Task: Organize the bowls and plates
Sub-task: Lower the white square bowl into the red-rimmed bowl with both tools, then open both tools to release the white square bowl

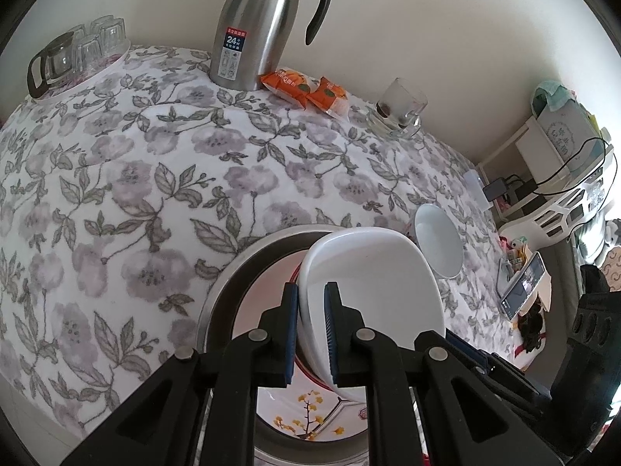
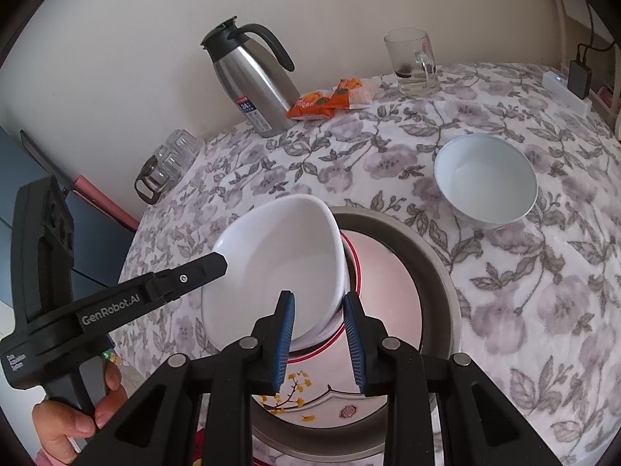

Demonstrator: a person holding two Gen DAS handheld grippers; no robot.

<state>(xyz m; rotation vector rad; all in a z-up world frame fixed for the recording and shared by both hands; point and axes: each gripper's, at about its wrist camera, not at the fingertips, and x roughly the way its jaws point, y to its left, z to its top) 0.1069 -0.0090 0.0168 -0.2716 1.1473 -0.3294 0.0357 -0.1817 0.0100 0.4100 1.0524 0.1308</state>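
My left gripper [image 1: 312, 334] is shut on the rim of a white squarish bowl [image 1: 368, 291] and holds it tilted over a steel basin [image 1: 248, 256]. A pink plate with yellow flowers [image 1: 310, 415] lies in the basin. In the right wrist view the same bowl [image 2: 279, 260] hangs over the basin [image 2: 438, 268] and the flowered plate [image 2: 384, 264]. My right gripper [image 2: 320, 341] straddles the bowl's near rim with its jaws apart, its blue pads on either side. A second white round bowl [image 2: 485, 178] stands on the tablecloth to the right; it also shows in the left wrist view [image 1: 438, 244].
A floral tablecloth [image 1: 155, 178] covers the table. At the back stand a steel thermos jug [image 1: 256, 35], orange snack packets [image 1: 306, 91], a glass mug [image 1: 399, 106] and a tray of glasses [image 1: 73, 58]. A white shelf unit [image 1: 559, 178] stands off the table's right.
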